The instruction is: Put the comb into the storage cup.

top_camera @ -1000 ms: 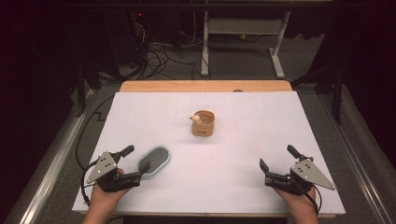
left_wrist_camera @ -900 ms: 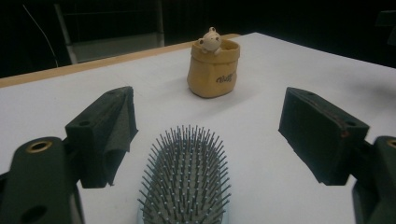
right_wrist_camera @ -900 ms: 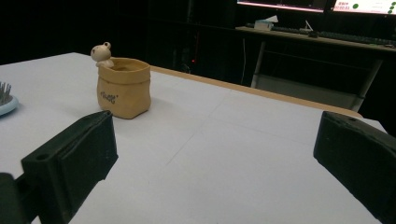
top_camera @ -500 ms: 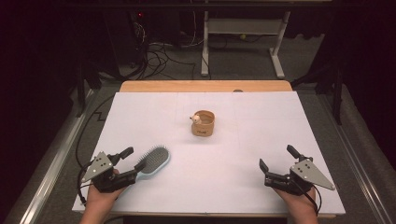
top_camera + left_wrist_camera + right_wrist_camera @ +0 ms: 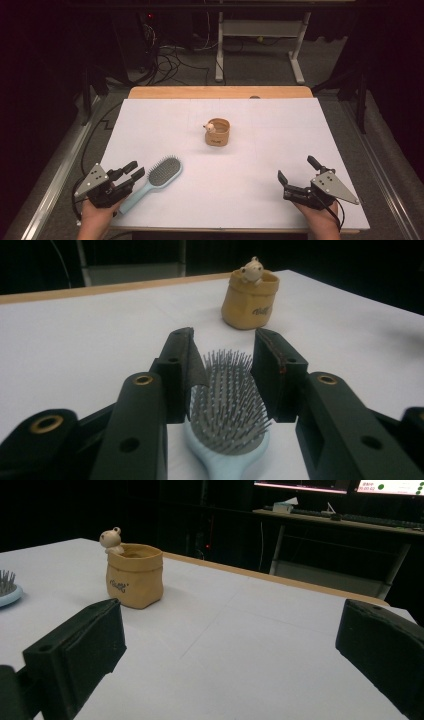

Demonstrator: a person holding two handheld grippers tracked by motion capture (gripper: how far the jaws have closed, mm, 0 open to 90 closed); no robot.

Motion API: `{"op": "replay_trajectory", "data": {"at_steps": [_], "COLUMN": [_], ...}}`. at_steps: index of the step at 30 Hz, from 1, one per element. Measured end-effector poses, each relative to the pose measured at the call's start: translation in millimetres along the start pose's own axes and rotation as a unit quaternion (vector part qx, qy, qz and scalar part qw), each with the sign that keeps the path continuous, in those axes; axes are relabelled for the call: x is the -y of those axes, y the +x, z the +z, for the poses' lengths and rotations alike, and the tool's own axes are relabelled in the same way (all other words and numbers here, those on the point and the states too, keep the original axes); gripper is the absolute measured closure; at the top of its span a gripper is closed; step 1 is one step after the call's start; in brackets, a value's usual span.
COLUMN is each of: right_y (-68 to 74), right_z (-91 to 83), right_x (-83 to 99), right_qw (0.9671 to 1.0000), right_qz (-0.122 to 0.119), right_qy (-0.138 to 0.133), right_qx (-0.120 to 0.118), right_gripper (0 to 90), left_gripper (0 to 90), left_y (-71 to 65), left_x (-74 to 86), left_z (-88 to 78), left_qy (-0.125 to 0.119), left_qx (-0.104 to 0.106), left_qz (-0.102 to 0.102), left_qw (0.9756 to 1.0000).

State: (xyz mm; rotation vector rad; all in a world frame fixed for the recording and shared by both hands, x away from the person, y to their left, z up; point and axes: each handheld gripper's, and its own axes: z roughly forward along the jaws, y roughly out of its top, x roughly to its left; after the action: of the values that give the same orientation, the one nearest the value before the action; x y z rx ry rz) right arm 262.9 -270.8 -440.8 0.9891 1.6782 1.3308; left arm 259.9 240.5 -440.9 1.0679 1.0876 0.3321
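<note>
The left gripper (image 5: 134, 173) is over the pale-blue hairbrush (image 5: 152, 182) at the near-left of the white table (image 5: 250, 165). Its jaws have just been closing and now flank the bristle head, seemingly not yet clamped. Pickup barely begun; lifting remains. The brush lies flat, bristles up, long axis diagonal, head toward the tan pot (image 5: 217, 132). Right gripper (image 5: 296, 172) rests wide open.
</note>
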Motion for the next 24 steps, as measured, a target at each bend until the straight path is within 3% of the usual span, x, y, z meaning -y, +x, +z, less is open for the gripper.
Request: {"op": "replay_trajectory", "data": {"at_steps": [2, 7, 8, 9, 12, 13, 14, 15, 16, 17, 18, 24], "right_y": [0.2, 0.2, 0.2, 0.6, 1.1, 2.0, 2.2, 2.7, 3.0, 3.0, 3.6, 3.4], "right_z": [-0.2, 0.5, 0.6, 1.0, 1.4, 1.5, 1.5, 1.6, 1.7, 1.7, 1.8, 1.1], "right_x": [-0.1, 0.4, 0.4, 0.3, 0.3, -0.1, -0.2, -0.4, -0.4, -0.4, -0.4, -1.0], "right_qw": [1.0, 1.0, 1.0, 1.0, 1.0, 1.0, 1.0, 1.0, 1.0, 1.0, 1.0, 1.0], "right_qz": [-0.001, -0.001, 0.0, 0.001, 0.001, -0.001, -0.001, 0.0, 0.0, 0.0, 0.001, 0.001], "right_qy": [0.0, 0.001, 0.001, 0.002, 0.003, 0.001, 0.001, 0.001, 0.0, 0.0, 0.001, -0.002], "right_qx": [0.0, -0.001, -0.001, -0.002, -0.004, -0.004, -0.004, -0.004, -0.003, -0.003, -0.004, -0.003], "right_gripper": [0.1, 0.1, 0.1, 0.1, 0.1, 0.1, 0.1, 0.1, 0.1, 0.1, 0.1, 0.1], "left_gripper": [63.9, 80.4, 80.4, 87.1, 89.2, 89.6, 89.6, 89.7, 89.7, 89.7, 89.7, 89.8], "left_y": [2.4, 12.8, 16.0, 21.2, 28.9, 35.0, 35.0, 41.6, 43.4, 43.4, 45.3, 35.4], "left_x": [-0.8, 1.1, 3.3, 7.6, 10.2, 13.6, 13.6, 18.9, 21.6, 21.6, 27.1, 38.1], "left_z": [-2.9, -16.4, -19.9, -24.7, -31.0, -35.9, -35.9, -41.0, -42.6, -42.6, -45.5, -49.5], "left_qy": [0.003, 0.019, 0.027, 0.035, 0.042, 0.055, 0.055, 0.081, 0.093, 0.093, 0.111, 0.143], "left_qx": [-0.006, -0.037, -0.045, -0.061, -0.082, -0.103, -0.103, -0.122, -0.128, -0.128, -0.139, -0.124], "left_qz": [0.0, 0.018, 0.025, 0.044, 0.032, 0.027, 0.027, 0.02, 0.024, 0.024, 0.023, 0.028], "left_qw": [1.0, 0.999, 0.9983, 0.9966, 0.9952, 0.9928, 0.9928, 0.989, 0.9872, 0.9872, 0.9837, 0.9815]}}
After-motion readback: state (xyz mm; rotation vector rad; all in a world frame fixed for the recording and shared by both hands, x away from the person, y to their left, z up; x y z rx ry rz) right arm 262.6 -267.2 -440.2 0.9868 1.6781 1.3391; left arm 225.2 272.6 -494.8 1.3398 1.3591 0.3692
